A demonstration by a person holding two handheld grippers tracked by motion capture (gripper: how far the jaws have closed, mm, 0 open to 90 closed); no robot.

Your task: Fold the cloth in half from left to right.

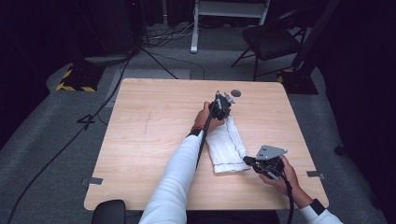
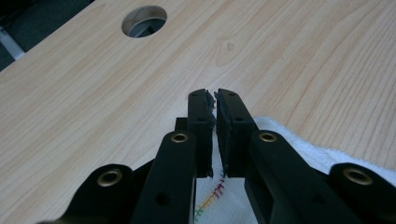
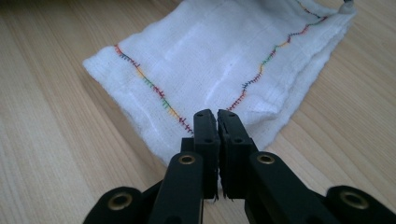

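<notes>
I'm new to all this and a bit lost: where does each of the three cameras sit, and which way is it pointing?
High view: above the person's side, looking forward and down on the table; both white-sleeved forearms show.
Left gripper view: rides the left claw, looking along its closed jaws over the wood toward a round hole.
Right gripper view: rides the right claw, looking along its closed jaws across the white cloth.
All three share the cloth and tabletop.
</notes>
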